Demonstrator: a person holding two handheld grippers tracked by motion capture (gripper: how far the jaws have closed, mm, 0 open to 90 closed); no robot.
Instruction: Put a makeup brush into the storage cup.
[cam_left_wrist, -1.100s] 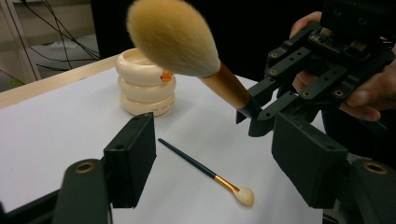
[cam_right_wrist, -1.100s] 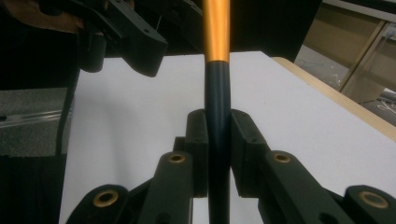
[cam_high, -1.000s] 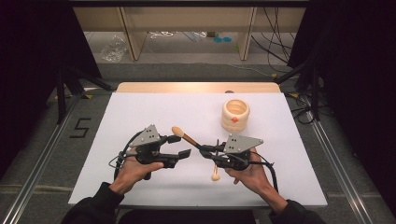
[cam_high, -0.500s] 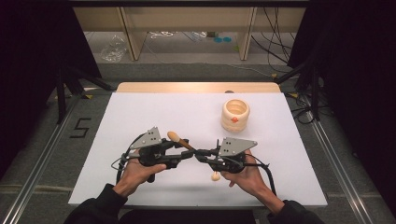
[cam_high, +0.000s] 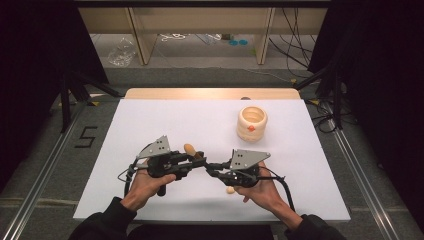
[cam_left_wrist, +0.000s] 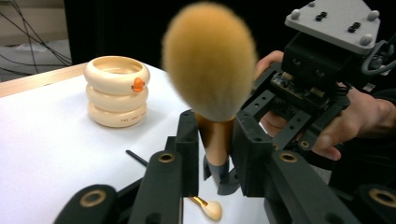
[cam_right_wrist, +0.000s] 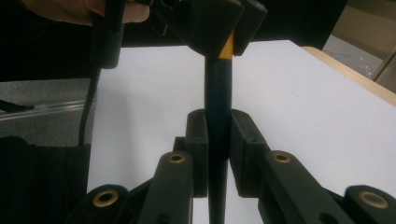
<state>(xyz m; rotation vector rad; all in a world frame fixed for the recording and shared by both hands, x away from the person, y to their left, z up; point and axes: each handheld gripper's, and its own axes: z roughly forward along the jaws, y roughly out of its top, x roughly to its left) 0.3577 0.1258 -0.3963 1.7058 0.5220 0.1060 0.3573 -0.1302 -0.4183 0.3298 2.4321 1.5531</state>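
Two grippers meet near the front middle of one white table (cam_high: 150, 125), each held in one hand. At left, the left gripper (cam_high: 199, 163) points toward the right; its jaws are clamped on the gold collar of one large brush (cam_left_wrist: 210, 74), just below the fluffy orange-brown head, which stands up blurred and close in the left gripper view. The right gripper (cam_high: 212, 168) points left and faces its partner; its jaws are pressed together on the dark handle (cam_right_wrist: 218, 93) of the same brush, as the right gripper view shows, with the gold collar just above in the other jaws. The brush thus spans both tools, one end in each, above the table. Below them lies one small brush (cam_left_wrist: 210, 208) with a pale tip and thin dark stem, flat on the white surface. Farther right and back stands one cream holder (cam_high: 252, 123) of three stacked rings, bearing one orange dot, well apart from both grippers.
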